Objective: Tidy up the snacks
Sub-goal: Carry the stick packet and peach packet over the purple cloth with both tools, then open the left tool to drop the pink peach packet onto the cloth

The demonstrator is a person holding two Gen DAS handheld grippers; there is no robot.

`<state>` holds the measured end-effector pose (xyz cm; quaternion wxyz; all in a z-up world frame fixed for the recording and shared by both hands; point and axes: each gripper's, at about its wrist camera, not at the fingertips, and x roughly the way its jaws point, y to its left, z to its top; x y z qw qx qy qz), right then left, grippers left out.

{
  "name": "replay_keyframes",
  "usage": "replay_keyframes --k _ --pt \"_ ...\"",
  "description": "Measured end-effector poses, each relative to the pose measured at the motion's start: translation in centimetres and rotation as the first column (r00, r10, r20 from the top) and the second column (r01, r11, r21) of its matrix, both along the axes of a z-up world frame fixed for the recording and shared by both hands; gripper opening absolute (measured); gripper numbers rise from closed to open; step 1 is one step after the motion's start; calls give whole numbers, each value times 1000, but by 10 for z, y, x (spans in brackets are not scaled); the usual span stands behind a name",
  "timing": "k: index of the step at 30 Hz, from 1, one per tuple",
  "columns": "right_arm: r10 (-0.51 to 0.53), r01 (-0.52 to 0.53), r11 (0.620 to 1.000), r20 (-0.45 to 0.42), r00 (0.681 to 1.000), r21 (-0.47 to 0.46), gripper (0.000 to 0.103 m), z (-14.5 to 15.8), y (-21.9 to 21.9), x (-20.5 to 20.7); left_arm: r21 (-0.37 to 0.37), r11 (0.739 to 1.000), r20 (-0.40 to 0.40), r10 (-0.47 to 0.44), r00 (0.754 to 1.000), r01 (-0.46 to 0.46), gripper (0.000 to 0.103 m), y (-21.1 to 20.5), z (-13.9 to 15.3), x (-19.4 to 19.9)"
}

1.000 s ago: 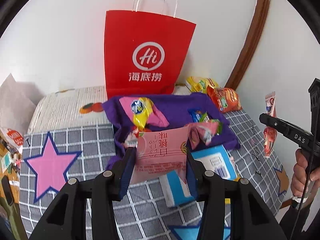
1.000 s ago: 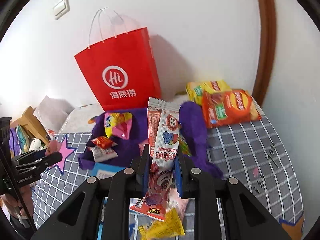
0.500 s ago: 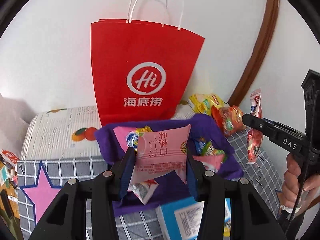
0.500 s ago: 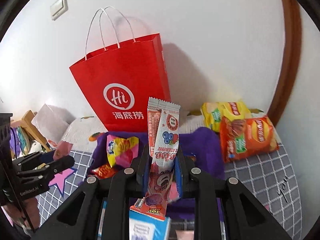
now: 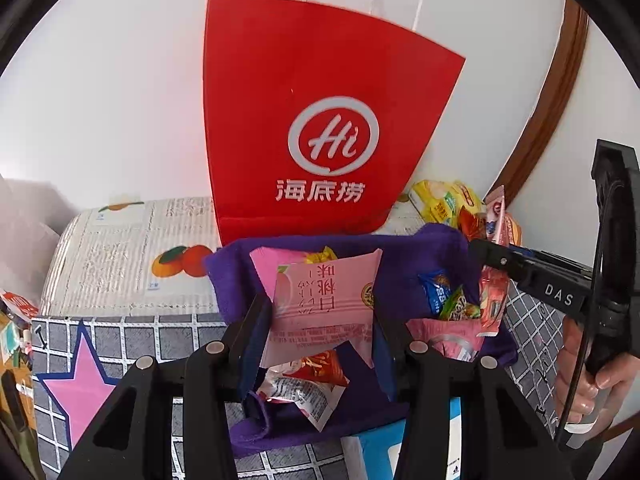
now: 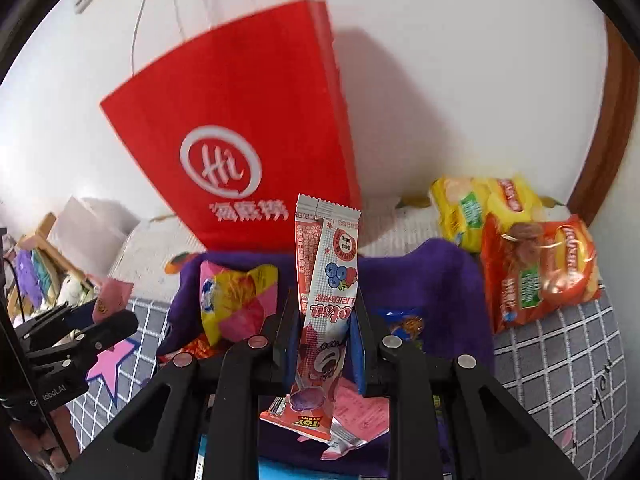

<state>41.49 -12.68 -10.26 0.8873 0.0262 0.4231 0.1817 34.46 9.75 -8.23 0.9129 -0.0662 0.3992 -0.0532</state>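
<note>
Covering the surface is a grey grid-patterned mat with pink stars; a red paper bag stands against the white wall. Left gripper clamps a pink packet; right gripper clamps a stick snack, both above the purple cloth.

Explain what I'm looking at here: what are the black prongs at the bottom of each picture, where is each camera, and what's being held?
No robot: a person holds a two-finger gripper in each hand, each with a fisheye camera looking along its fingers. The left-hand view shows the left gripper shut on a flat pink packet; the right gripper and the hand holding it show at its edge. In the right-hand view, the right gripper is shut on a long strawberry-and-blueberry stick packet. Ahead, a red paper bag stands against the wall. More snacks lie on a purple cloth over a grey checked cover, with two crisp bags beside it.
</note>
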Motion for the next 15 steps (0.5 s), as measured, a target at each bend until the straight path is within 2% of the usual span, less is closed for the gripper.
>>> replay_keyframes --k 8,15 --pt "6 -6 999 0 1000 -51 22 -6 0 -3 19 1000 -33 -17 999 18 45 -11 -10 2" --pt "-31 27 996 -46 998 -87 22 -18 -11 8 27 1000 -40 -13 999 14 45 -14 -11 2"
